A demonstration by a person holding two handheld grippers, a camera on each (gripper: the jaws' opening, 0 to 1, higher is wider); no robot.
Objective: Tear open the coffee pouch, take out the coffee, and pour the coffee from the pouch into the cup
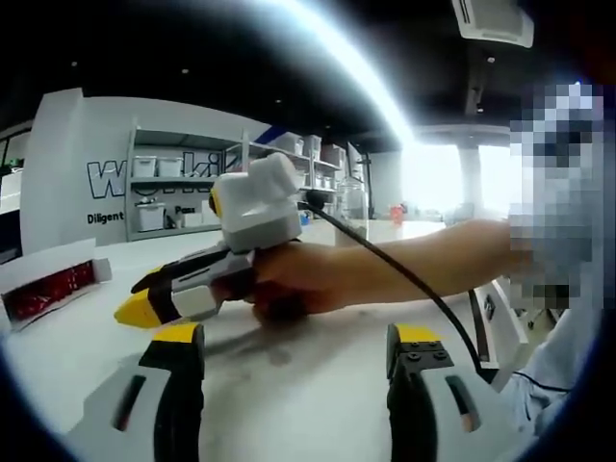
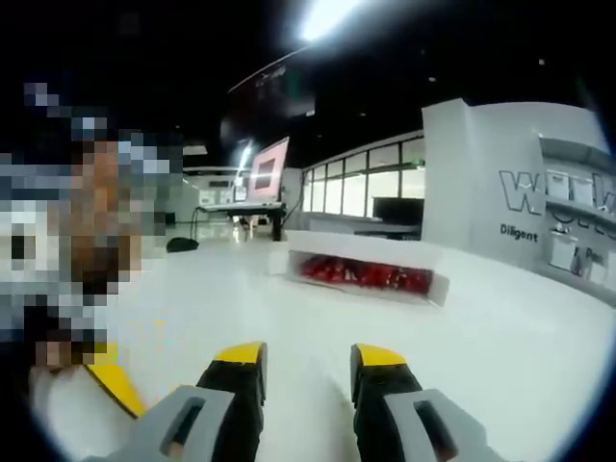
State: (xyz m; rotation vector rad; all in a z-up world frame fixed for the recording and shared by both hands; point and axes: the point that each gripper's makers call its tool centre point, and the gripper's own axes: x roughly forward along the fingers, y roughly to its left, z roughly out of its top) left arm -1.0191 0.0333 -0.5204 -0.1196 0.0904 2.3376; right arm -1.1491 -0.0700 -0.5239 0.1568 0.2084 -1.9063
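White tray (image 2: 371,272) on table (image 2: 520,337) — red packets inside; left gripper (image 1: 294,358), right gripper (image 2: 306,369) — both apart, empty.

White back wall (image 2: 539,173): large dark outlined letters, partly cut off, reading "W…". Beneath, small dark word "Diligent". Remaining lettering illegible.

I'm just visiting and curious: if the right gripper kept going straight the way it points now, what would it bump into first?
Probably the white box of red packets. The right gripper, jaws open, points over bare white table toward it, slightly left of centre; depth is hard to judge.
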